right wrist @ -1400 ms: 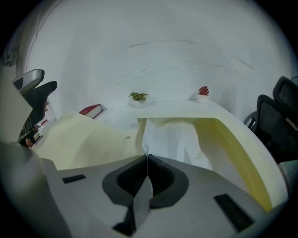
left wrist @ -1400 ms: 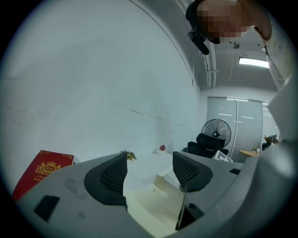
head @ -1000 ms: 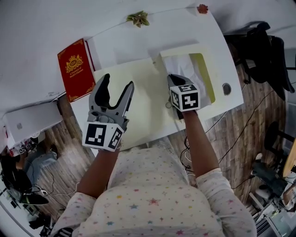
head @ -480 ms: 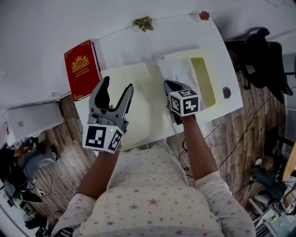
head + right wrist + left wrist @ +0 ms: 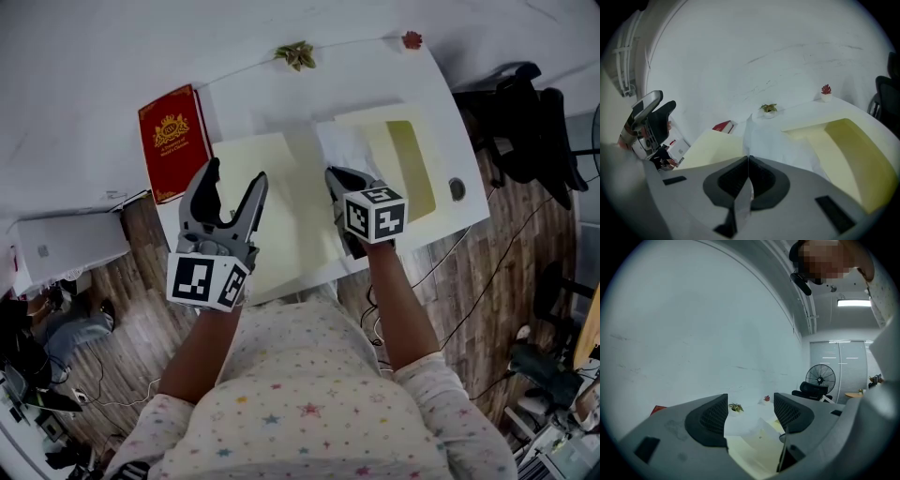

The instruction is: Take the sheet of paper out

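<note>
White desk point(image 5: 281, 89), yellow folder point(image 5: 417, 173) lying open – our right gripper point(image 5: 748, 161) is clamped on the near edge of the sheet of paper point(image 5: 787, 147), which runs away from it into the folder's right half; left gripper point(image 5: 750, 414) spread, empty, hanging just to its left – so we judge the pull is the right's

White sheet of paper point(image 5: 350, 153), pale-yellow folder point(image 5: 267, 202), red gold-crested book point(image 5: 174, 141), star-speckled shirt point(image 5: 300, 412)

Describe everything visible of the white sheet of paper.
The sheet of paper is thin, white and slightly crumpled. The right gripper has its shut jaws pinched on the near edge, raising it into a ridge. The rest lies across the open yellow folder, its far part seemingly under the folder's flap.
</note>
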The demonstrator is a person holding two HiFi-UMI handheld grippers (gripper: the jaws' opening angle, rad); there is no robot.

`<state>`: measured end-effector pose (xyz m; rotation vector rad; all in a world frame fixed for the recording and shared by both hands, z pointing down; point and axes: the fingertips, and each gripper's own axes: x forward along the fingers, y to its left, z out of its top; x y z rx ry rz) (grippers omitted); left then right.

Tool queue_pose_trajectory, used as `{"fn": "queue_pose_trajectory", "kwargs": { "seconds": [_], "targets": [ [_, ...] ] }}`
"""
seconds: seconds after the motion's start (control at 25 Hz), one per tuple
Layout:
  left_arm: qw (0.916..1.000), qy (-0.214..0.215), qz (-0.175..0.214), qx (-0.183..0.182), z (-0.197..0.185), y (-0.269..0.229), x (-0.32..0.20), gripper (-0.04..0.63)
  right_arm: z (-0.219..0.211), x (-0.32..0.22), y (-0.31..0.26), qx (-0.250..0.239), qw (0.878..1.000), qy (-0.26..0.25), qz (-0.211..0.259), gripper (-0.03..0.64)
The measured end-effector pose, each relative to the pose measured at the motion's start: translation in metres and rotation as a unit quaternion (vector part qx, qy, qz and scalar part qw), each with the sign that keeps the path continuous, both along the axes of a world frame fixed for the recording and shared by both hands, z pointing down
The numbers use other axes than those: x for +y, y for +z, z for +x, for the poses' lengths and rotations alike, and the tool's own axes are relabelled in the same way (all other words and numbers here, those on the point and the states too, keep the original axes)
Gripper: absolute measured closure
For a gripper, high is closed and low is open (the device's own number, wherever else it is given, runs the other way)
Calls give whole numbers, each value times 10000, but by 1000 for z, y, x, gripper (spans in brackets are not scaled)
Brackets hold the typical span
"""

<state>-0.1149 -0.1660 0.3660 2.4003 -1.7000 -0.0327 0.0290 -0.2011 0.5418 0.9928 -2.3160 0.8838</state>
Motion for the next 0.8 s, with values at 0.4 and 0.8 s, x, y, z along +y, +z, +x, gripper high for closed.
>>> {"fn": "queue_pose_trajectory", "kwargs": {
  "seconds": [0.4,0.8],
  "targets": [
    [9997,-70,227,71,-9,-19,12,310,-10,6,-48,-571,9977,165,328,615],
    [9988,-67,463,119,-14,-40,20,310,-12,6,-91,-938,9905,367,934,615]
  ]
}}
